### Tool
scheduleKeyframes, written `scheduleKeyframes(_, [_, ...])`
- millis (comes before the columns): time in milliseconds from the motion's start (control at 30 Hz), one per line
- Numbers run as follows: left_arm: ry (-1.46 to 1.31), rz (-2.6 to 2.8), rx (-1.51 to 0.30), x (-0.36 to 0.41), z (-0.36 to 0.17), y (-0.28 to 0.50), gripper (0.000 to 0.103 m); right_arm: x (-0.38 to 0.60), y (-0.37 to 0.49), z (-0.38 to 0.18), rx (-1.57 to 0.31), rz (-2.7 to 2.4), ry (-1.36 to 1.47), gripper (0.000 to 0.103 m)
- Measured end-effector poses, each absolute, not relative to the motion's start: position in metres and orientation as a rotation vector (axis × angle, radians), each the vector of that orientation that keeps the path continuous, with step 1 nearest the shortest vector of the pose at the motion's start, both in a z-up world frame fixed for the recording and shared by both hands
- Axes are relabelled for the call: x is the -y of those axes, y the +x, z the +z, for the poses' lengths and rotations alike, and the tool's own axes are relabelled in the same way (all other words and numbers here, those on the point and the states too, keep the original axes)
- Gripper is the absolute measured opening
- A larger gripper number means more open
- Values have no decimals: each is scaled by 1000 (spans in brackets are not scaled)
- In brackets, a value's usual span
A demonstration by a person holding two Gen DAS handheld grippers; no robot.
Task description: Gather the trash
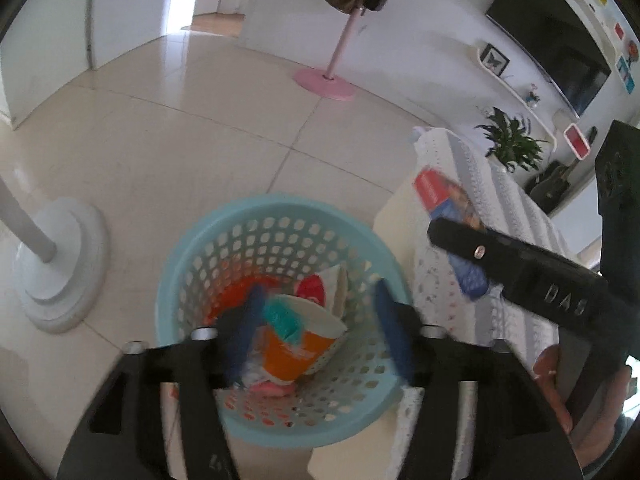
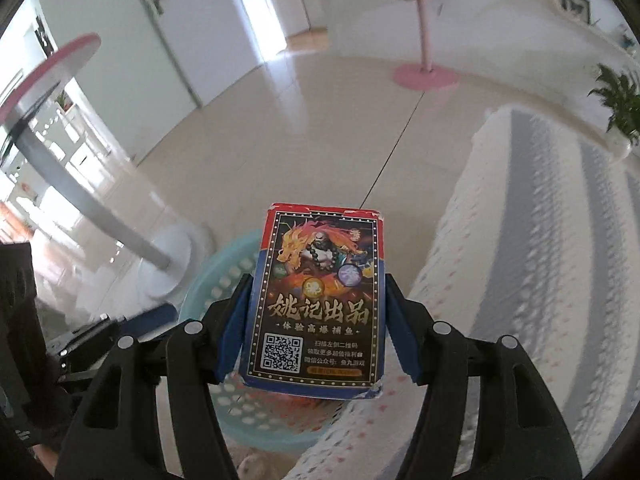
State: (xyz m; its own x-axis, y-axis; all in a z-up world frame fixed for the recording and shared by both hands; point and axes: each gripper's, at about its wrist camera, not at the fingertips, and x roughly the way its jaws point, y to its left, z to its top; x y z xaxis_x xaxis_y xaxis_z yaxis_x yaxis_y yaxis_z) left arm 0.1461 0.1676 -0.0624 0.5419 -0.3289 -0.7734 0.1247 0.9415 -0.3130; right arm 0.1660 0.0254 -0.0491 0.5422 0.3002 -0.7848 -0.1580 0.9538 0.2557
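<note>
A light blue perforated basket (image 1: 192,280) stands on the tiled floor and holds an orange-and-white paper cup (image 1: 296,344), a teal wrapper (image 1: 284,318) and other scraps. My left gripper (image 1: 318,328) hangs open and empty over the basket. My right gripper (image 2: 316,328) is shut on a red-and-blue playing-card box (image 2: 320,300), held upright above the basket's rim (image 2: 224,264). The box and right gripper also show in the left wrist view (image 1: 440,196), to the right of the basket.
A sofa with a white-and-grey knitted cover (image 1: 500,208) stands right beside the basket. A white stand base (image 1: 60,264) sits left of it. A pink coat stand (image 1: 324,80) is farther back. A potted plant (image 1: 512,140) and TV (image 1: 552,32) are at the right.
</note>
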Motion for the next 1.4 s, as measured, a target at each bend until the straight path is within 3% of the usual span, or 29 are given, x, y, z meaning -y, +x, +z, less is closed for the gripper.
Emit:
scheduleKeyframes(200, [-242,-240,-896,-189,-40,130,59,-20,164,-41,-965,265,178,62])
scheduleKeyframes(367, [-217,-189,-788,-196,11,103,59,-2,147,11,-927,257,130,63])
scheduleKeyframes(533, [-170,-174,-675,-185,66,57,70,0,102,80,-838,277,-16,80])
scheduleKeyframes(833, [-108,-130,-531,-158,113,-19,88,1,26,140,-767,344,-67,80])
scheduleKeyframes(1400, [-90,47,-441,-131,44,-24,90,28,-46,48,-347,191,-101,81])
